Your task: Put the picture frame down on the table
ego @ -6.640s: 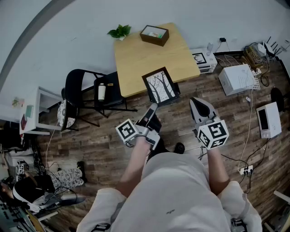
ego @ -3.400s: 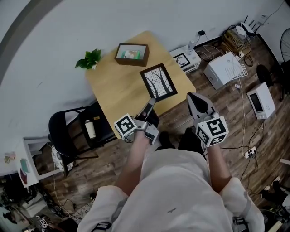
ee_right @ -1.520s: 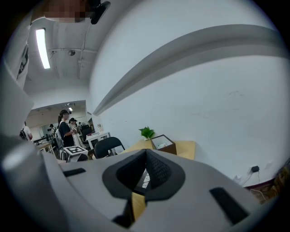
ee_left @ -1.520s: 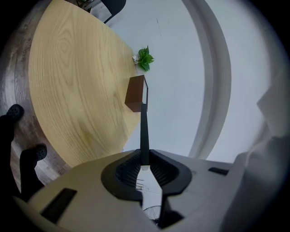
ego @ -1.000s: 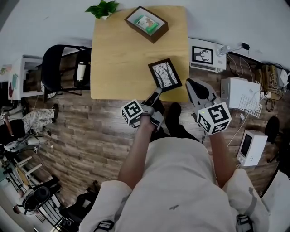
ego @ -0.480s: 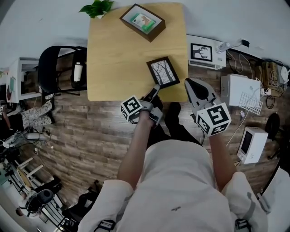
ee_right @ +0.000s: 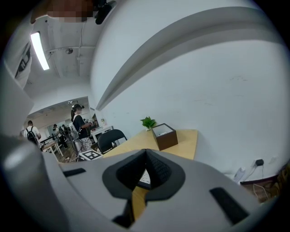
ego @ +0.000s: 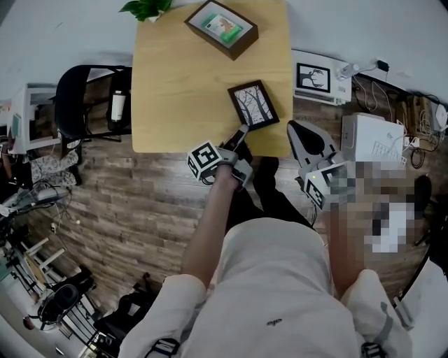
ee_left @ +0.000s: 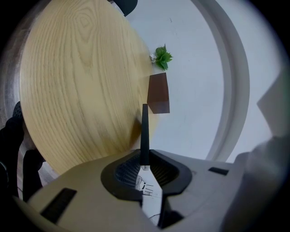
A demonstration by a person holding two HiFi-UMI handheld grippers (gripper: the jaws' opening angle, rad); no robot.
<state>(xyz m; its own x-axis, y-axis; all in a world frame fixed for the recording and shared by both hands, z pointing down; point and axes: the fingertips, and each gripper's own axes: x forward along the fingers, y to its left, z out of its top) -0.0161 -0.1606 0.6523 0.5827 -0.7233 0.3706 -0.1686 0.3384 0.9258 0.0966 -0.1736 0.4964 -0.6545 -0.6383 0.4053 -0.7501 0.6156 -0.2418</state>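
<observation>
The black picture frame [ego: 253,105] with a tree drawing hangs over the near right part of the wooden table [ego: 182,84]. My left gripper [ego: 242,133] is shut on its near edge. In the left gripper view the frame [ee_left: 144,131] runs edge-on as a thin dark strip out of the left gripper [ee_left: 144,158], beside the table top [ee_left: 77,90]. I cannot tell whether the frame touches the table. My right gripper [ego: 295,128] hovers off the table's right front corner, shut on nothing. In its own view the right gripper [ee_right: 146,155] has its jaws together.
A brown box frame [ego: 221,28] and a small green plant [ego: 147,8] stand at the table's far side. A black chair [ego: 77,98] is left of the table. Right of it are a framed print on a white box [ego: 313,77] and cables on the floor.
The person has walked up to the table. The frame, earlier over the floor in front of the table, is now over the table's near right part, still in the left gripper.
</observation>
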